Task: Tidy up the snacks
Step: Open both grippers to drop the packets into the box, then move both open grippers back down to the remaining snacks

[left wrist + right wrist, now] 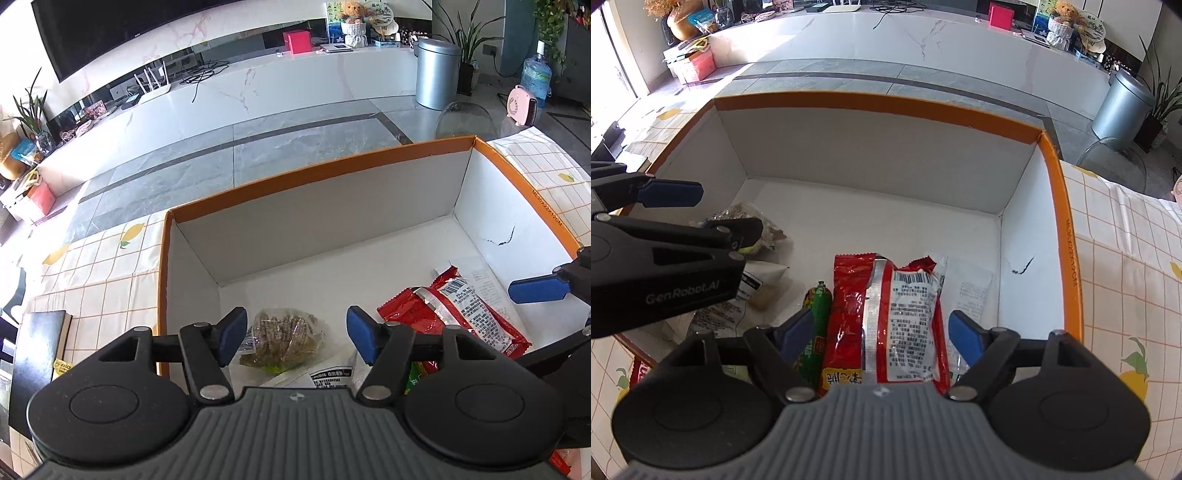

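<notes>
An orange-rimmed white box (314,173) (879,105) stands on the table. In it lie a clear bag of brown snacks (284,338) (746,216), a red snack packet (461,314) (886,321), a white packet (328,376) (757,280), another white packet (975,291) and a green sausage stick (818,317). My left gripper (295,338) is open above the clear bag. My right gripper (882,334) is open, its fingers either side of the red packet, which lies on the box floor.
The table has a yellow-checked lemon-print cloth (96,266) (1126,266). A black book (37,354) lies left of the box. Beyond are a grey tiled floor, a white marble ledge (258,81), a metal bin (437,72) and a glass chair (465,118).
</notes>
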A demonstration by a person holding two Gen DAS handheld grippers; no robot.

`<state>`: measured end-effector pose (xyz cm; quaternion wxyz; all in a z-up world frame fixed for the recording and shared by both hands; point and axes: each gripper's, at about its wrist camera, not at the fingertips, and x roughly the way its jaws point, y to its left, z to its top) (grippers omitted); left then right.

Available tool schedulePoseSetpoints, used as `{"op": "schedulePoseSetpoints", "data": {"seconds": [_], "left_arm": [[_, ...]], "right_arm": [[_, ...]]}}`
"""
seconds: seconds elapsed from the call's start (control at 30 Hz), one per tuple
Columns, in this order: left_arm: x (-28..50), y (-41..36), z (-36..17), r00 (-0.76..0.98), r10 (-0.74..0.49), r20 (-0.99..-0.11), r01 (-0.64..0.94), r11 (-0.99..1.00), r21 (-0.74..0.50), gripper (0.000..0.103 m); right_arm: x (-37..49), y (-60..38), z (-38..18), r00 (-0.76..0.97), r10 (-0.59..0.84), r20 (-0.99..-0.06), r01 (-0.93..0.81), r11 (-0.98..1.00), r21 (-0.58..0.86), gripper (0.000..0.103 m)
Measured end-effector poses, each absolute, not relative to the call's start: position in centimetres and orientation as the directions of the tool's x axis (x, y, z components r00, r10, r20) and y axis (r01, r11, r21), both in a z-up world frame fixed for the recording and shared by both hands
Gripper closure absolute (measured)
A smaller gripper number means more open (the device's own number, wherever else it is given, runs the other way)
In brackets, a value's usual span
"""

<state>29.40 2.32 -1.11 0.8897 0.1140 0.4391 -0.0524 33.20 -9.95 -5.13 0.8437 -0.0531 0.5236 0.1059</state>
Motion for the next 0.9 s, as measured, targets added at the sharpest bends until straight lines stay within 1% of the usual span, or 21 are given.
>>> {"op": "schedulePoseSetpoints", "data": {"seconds": [0.2,0.43,0.5,0.7,0.9], "left_arm": [[27.4,2.1,1.0,0.666,0.008,-0.746,0.165,0.974,0.158,0.028],[23.9,1.9,3.8,0.741,-0.009,-0.671,0.144,0.979,0.145,0.026],[23.0,1.9,4.4,0.757,-0.008,-0.653,0.140,0.979,0.151,0.024],[19.9,1.1,5.0,0.769,-0.024,-0.639,0.149,0.979,0.142,0.024],[16.4,0.9,4.0,0.769,-0.065,-0.636,0.170,0.980,0.105,0.023]], "right_arm": [[31.5,-9.9,-2.6,0.493,0.115,-0.862,-0.232,0.973,-0.003,0.024],[27.2,-10.9,0.7,0.611,0.089,-0.787,-0.229,0.971,-0.068,0.024],[25.9,-11.1,1.3,0.636,0.075,-0.768,-0.221,0.971,-0.088,0.022],[21.5,-12.3,2.6,0.692,0.066,-0.719,-0.194,0.976,-0.098,0.021],[16.9,-14.1,2.7,0.735,0.046,-0.677,-0.130,0.989,-0.074,0.021]]}}
